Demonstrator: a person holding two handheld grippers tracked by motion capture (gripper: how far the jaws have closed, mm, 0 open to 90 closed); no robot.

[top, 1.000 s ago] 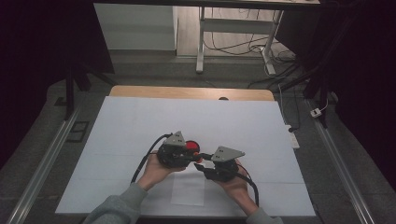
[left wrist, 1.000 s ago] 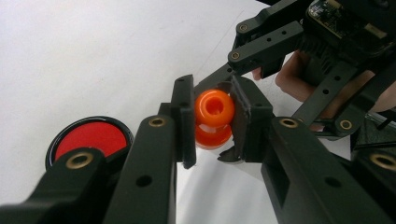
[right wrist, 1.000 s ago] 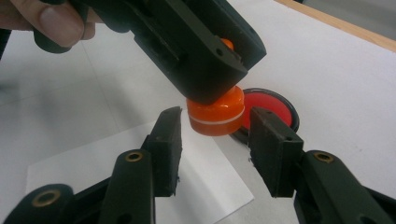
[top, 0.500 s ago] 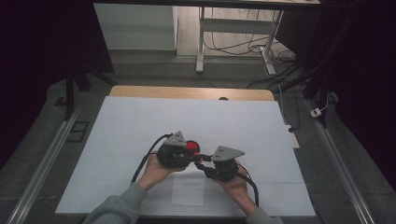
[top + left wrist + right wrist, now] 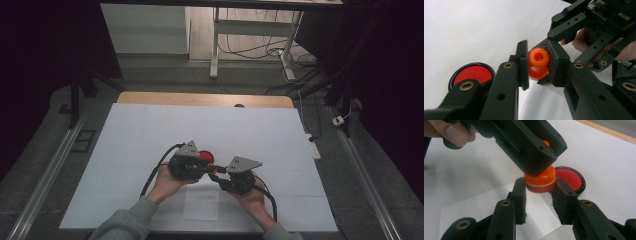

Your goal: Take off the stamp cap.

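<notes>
Gripping the orange stamp (image 5: 538,63) from both ends, left gripper (image 5: 537,65) and right gripper (image 5: 541,185) fingers clamped, the person likely pulls its cap off next.

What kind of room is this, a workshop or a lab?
Probably a lab recording bench: a white-covered table under dim light, loose cables on the floor, and a person working an orange stamp with hand-held grippers.

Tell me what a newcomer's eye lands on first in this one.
The bright orange stamp, held above the white table near its front middle: the left gripper is shut on its knob end, the right gripper on its wide base. Just behind lies a round red ink pad in a black rim.
</notes>
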